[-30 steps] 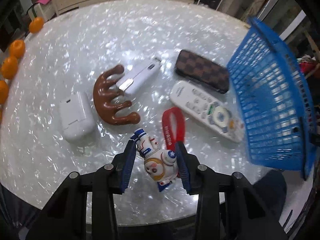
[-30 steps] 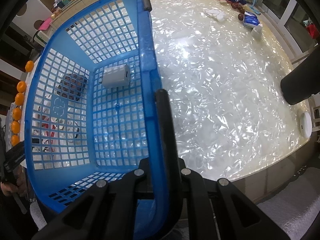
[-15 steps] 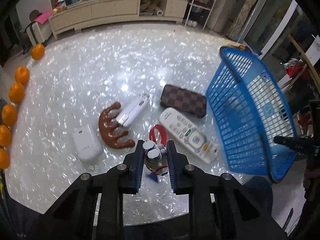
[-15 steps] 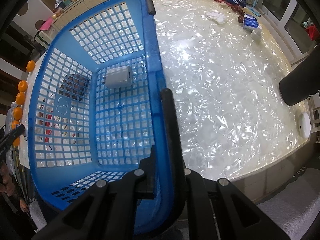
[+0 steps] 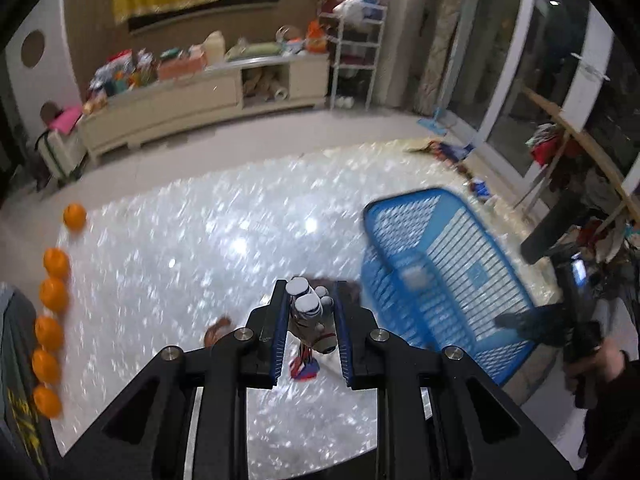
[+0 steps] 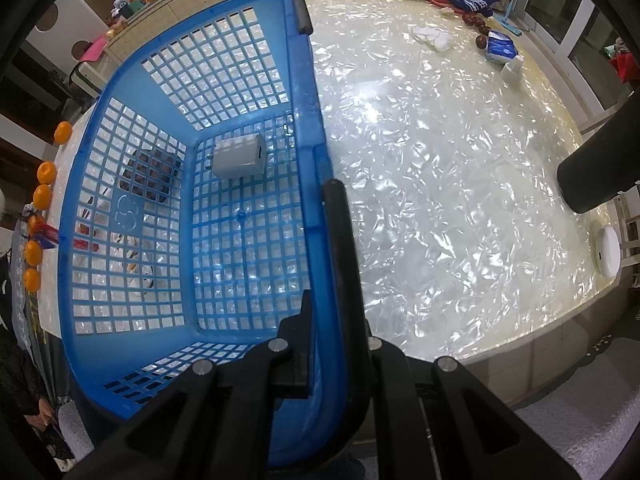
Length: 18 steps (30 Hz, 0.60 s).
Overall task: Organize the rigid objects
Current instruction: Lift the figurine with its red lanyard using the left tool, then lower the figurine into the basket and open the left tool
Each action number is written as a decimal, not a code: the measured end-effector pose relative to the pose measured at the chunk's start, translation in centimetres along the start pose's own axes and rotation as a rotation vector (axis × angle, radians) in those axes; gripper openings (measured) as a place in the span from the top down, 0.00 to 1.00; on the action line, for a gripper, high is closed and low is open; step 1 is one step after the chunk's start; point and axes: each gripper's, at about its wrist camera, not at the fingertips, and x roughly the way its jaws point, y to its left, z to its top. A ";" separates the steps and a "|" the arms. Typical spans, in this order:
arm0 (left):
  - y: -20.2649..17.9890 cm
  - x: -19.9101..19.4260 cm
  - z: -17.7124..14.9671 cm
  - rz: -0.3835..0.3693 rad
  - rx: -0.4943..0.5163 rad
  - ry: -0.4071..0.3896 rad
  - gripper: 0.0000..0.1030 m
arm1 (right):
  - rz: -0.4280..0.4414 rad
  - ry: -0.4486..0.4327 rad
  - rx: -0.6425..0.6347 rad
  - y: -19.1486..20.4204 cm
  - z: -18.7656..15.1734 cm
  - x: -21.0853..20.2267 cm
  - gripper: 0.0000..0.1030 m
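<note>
My left gripper (image 5: 310,320) is shut on a small white robot toy (image 5: 310,314) and holds it high above the pearly table (image 5: 200,248); a red and blue tassel hangs below it. The blue plastic basket (image 5: 432,280) stands to its right, tilted up. My right gripper (image 6: 320,280) is shut on the basket's rim (image 6: 316,184). A white charger cube (image 6: 239,156) lies inside the basket. The brown checkered case (image 6: 150,176) and other items show through the mesh.
Several oranges (image 5: 54,296) line the table's left edge. Scissors, a blue pack (image 6: 500,46) and tissue (image 6: 432,38) lie at the far right end. A white round disc (image 6: 607,246) sits by the right edge. A cabinet stands beyond the table.
My left gripper closed on the robot toy, lifted it off the table and tipped upward, so the room now shows. The basket stays tilted in my right gripper.
</note>
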 end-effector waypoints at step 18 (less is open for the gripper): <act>-11.4 -1.9 6.1 -0.242 0.185 -0.119 0.76 | 0.028 -0.009 0.009 -0.5 -0.1 -0.2 0.93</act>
